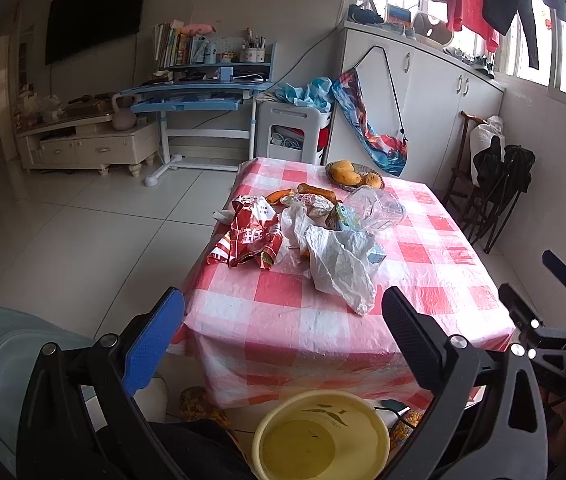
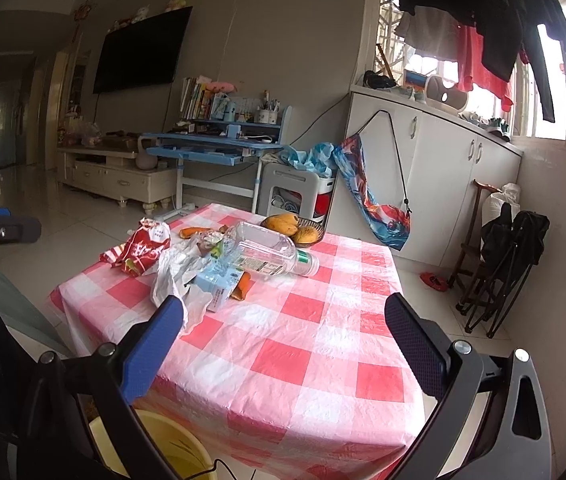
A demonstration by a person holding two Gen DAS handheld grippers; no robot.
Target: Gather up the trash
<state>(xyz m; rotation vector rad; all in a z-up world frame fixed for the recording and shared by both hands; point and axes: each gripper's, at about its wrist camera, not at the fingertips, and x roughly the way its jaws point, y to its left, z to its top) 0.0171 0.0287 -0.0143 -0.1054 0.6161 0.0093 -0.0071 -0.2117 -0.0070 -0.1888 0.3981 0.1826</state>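
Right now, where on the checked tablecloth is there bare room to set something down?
Free: the near half of the tablecloth, from the white plastic bag to the front edge, and the right side beyond the clear bottle. Crowded: the far-left part, with the red snack bag, milk carton and fruit basket.

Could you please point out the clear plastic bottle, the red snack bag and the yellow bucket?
clear plastic bottle [image 2: 267,250]: right wrist view, its body.
red snack bag [image 1: 249,236]: left wrist view, its crumpled middle.
yellow bucket [image 1: 379,426]: left wrist view, its rim.

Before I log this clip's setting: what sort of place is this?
Most likely a home living room: a wall-mounted television, a blue study desk with books, and laundry hanging at the window.
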